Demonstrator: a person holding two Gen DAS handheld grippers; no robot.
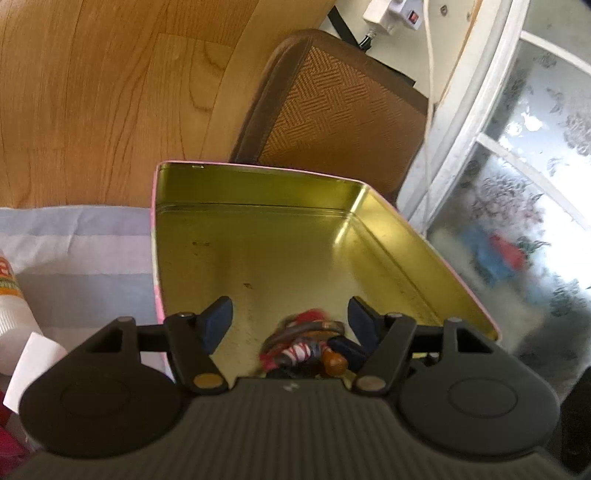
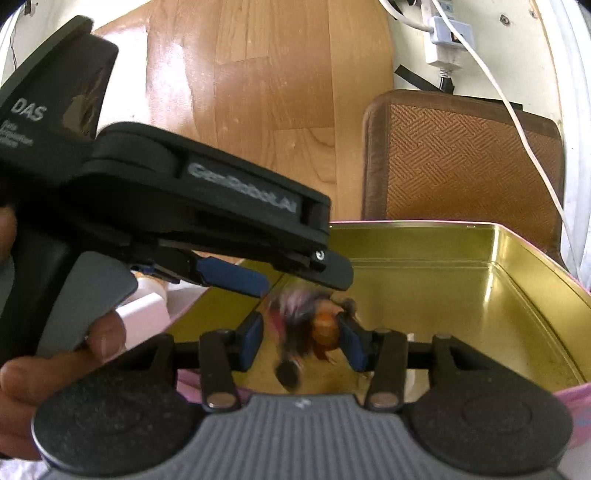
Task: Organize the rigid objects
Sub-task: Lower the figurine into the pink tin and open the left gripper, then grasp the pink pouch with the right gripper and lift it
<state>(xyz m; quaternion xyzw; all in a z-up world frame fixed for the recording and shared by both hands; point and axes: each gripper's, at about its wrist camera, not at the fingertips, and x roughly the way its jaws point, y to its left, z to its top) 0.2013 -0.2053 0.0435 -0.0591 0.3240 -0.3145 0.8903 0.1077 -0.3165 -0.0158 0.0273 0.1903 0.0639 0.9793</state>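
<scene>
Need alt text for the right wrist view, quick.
Right gripper, open, hangs over an open gold-lined tin, a blurred red-and-orange small object between its fingers. The left gripper, hand-held, reaches in from the left above the tin.

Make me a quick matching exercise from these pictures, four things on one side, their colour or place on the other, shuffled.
1. open metal tin
2. blurred small figurine
3. woven brown cushion
4. white power strip

a. behind the tin
b. gold inside, pink outside
c. top of view, red switch
d. in the tin, between the left hand-held gripper's fingers

Pairs: 1-b, 2-d, 3-a, 4-c
</scene>
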